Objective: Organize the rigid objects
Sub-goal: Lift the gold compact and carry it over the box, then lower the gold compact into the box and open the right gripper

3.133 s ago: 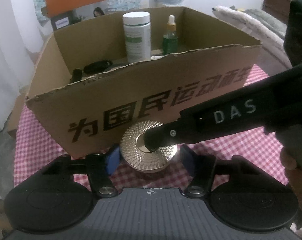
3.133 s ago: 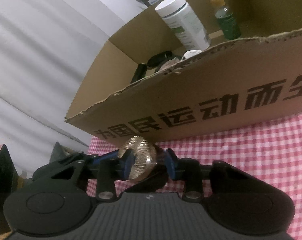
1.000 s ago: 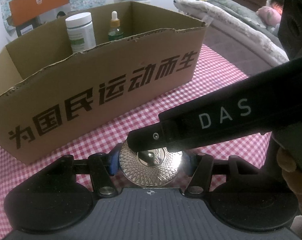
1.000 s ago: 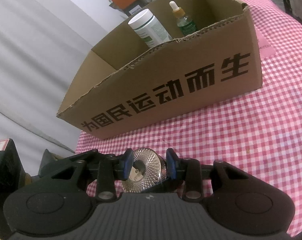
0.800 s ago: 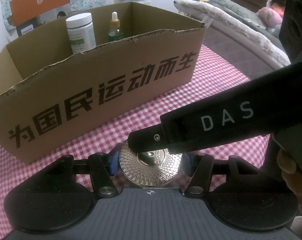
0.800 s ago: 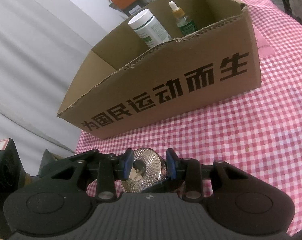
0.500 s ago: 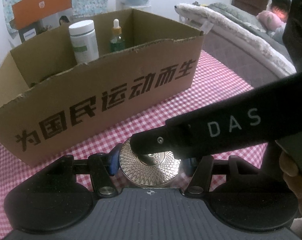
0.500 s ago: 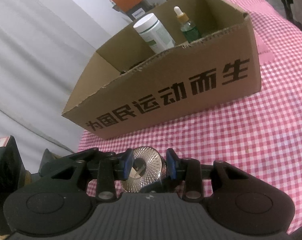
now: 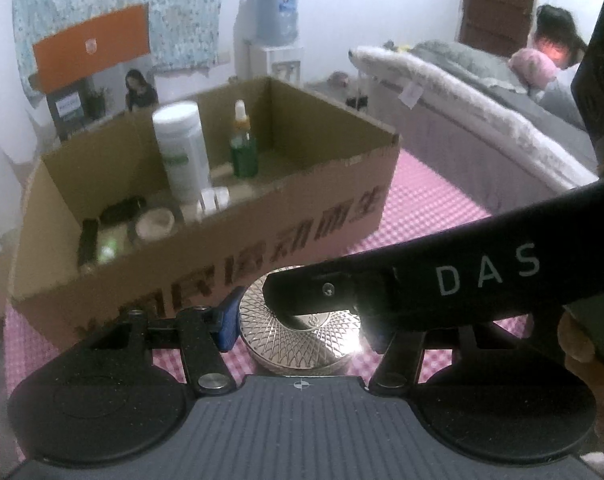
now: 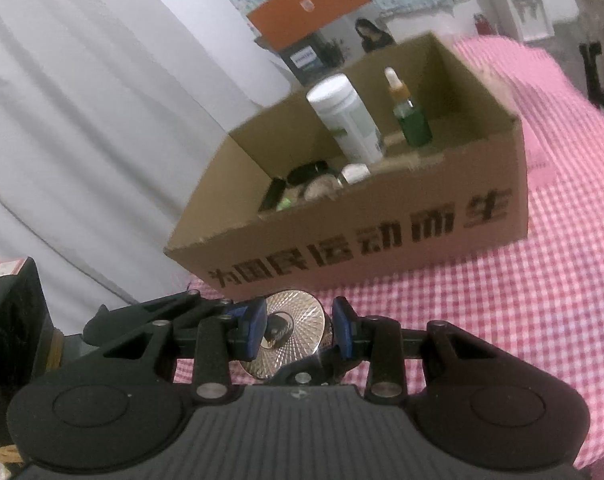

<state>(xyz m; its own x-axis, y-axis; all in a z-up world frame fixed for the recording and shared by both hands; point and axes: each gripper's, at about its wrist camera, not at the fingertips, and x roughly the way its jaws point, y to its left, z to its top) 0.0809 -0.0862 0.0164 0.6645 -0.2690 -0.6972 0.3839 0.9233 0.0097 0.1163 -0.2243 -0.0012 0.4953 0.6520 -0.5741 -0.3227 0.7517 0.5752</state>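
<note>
A round gold jar with a faceted lid (image 9: 298, 336) sits between the blue pads of my left gripper (image 9: 302, 320), which is shut on its sides. My right gripper (image 10: 300, 330) reaches in from the right and its pads clamp the same jar (image 10: 290, 330) top and bottom. The jar is held above the pink checked cloth (image 10: 521, 312), in front of the open cardboard box (image 9: 222, 256). The box (image 10: 381, 236) holds a white bottle (image 9: 180, 148), a green dropper bottle (image 9: 242, 148) and small dark and pale items.
An orange box (image 9: 90, 54) and a water dispenser (image 9: 276, 32) stand behind the cardboard box. A bed with grey bedding (image 9: 481, 120) and a person (image 9: 553, 52) lie to the right. A white curtain (image 10: 82, 120) hangs at the left.
Both grippers have risen with the jar, so the box interior shows more. The view is blurred by motion.
</note>
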